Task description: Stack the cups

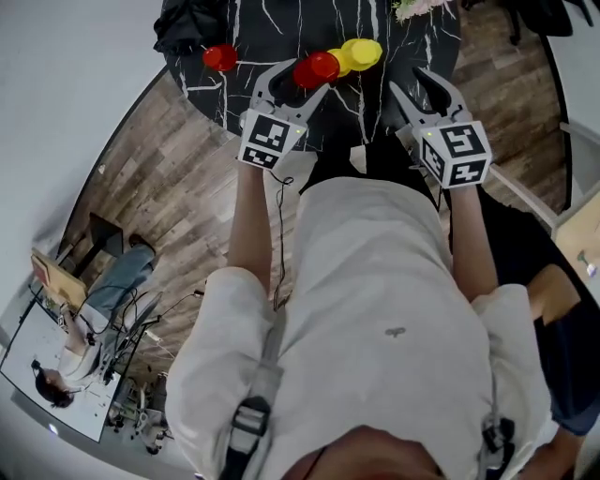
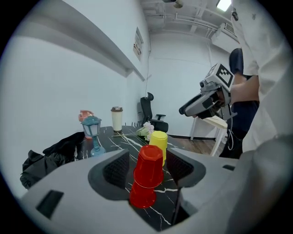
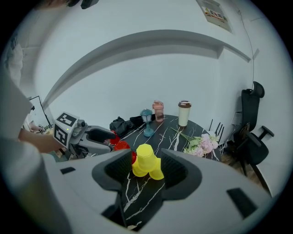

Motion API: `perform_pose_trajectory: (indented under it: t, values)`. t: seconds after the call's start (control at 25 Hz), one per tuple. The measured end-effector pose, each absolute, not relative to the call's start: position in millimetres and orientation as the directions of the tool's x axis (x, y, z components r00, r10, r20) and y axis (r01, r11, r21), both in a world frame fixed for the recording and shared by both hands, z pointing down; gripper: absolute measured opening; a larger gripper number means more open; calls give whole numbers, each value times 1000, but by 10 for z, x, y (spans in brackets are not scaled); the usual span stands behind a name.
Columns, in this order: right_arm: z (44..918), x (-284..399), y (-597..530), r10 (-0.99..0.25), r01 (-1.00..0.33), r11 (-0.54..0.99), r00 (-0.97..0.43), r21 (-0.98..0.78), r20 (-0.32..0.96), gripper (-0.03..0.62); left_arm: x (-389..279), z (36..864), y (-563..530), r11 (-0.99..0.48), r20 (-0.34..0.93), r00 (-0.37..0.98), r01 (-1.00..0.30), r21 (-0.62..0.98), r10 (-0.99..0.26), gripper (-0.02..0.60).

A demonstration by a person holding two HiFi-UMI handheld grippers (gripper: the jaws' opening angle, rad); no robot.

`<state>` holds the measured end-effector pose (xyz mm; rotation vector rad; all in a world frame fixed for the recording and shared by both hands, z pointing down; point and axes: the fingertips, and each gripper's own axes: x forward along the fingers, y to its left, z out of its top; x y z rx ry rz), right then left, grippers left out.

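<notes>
red cup stack (image 2: 147,176) between grey left gripper's (image 1: 298,82) jaws | yellow cups (image 3: 145,162) ahead of grey right gripper (image 1: 410,82) | marker cubes (image 1: 272,139) black-and-white squares | table (image 1: 281,33) black marble, white veins

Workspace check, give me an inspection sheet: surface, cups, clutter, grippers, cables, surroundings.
Surface: dark marbled table, white veining, no spill seen.
Job's things: red cup stack, upside down; yellow cups clustered beyond it; lone red cup apart, at the head view's left.
Clutter: blue lantern, lidded paper cup, pink flowers, black cloth.
Grippers: left gripper open, red cup stack between its jaws, pads clear of it; right gripper open, empty, facing the yellow cups.
Cables: thin black cable hanging below the left gripper.
Surroundings: wood floor, office chair, seated person.
</notes>
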<state>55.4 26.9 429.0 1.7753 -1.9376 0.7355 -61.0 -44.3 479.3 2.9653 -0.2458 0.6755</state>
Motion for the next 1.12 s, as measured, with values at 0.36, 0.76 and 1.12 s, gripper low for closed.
perform_pose_trajectory:
  t: [0.36, 0.76, 1.12]
  values:
    - [4273, 495, 103, -772, -993, 85, -120, -86, 625, 202, -945, 4716, -881, -930, 380, 870, -362, 61, -314, 238]
    - [4242, 479, 15, -758, -992, 107, -126, -69, 640, 202, -1445, 4945, -1481, -817, 430, 735, -577, -8, -524, 239]
    - [4272, 523, -67, -745, -992, 104, -123, -69, 656, 201, -1719, 5235, -1824, -734, 493, 629, -679, -30, -602, 239]
